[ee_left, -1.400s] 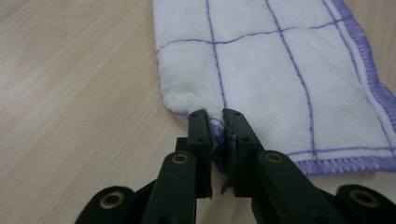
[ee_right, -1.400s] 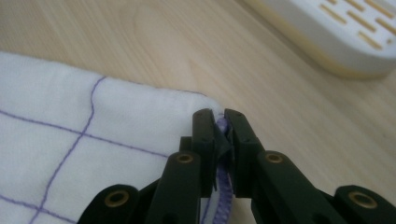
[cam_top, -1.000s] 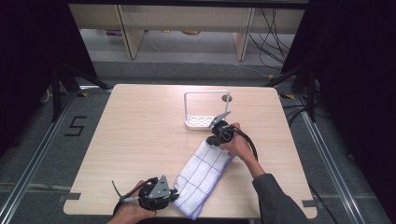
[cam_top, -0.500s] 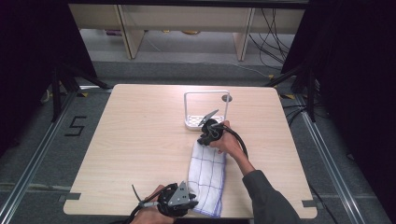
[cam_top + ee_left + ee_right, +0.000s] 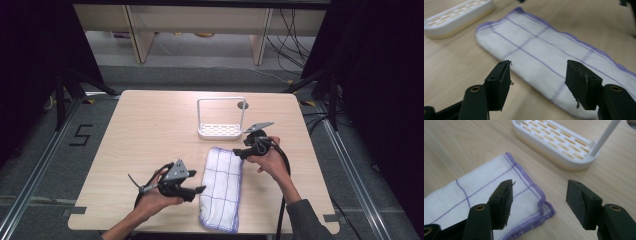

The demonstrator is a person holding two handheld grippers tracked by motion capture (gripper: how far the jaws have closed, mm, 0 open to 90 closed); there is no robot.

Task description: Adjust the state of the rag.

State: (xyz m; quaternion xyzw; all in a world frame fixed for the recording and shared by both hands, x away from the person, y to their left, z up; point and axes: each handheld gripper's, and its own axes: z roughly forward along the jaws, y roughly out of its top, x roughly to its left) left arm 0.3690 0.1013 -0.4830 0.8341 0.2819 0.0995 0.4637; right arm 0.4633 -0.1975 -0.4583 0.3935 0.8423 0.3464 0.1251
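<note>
A white cloth [image 5: 221, 186] with thin purple grid lines and a purple hem lies folded flat on the wooden table, long side running toward the person. My left gripper [image 5: 199, 190] sits at the cloth's left edge, open, its jaws wide apart just above the cloth [image 5: 549, 55] and holding nothing. My right gripper [image 5: 239, 154] is at the cloth's far right corner, open too, with the hemmed corner [image 5: 534, 192] lying between and just before its jaws. A white slotted rack [image 5: 220, 131] with a tall hoop handle stands just beyond the cloth.
The rack base [image 5: 554, 142] lies close ahead of the right gripper, and its base [image 5: 454, 20] appears far left of the left gripper. The table [image 5: 140, 135] has a small round hole [image 5: 243, 105] near its far edge. Black cables trail from both grippers.
The cloth has been laid flat and let go by both grippers. The left gripper moved up from the near edge to the cloth's left side; the right gripper shifted slightly right.
</note>
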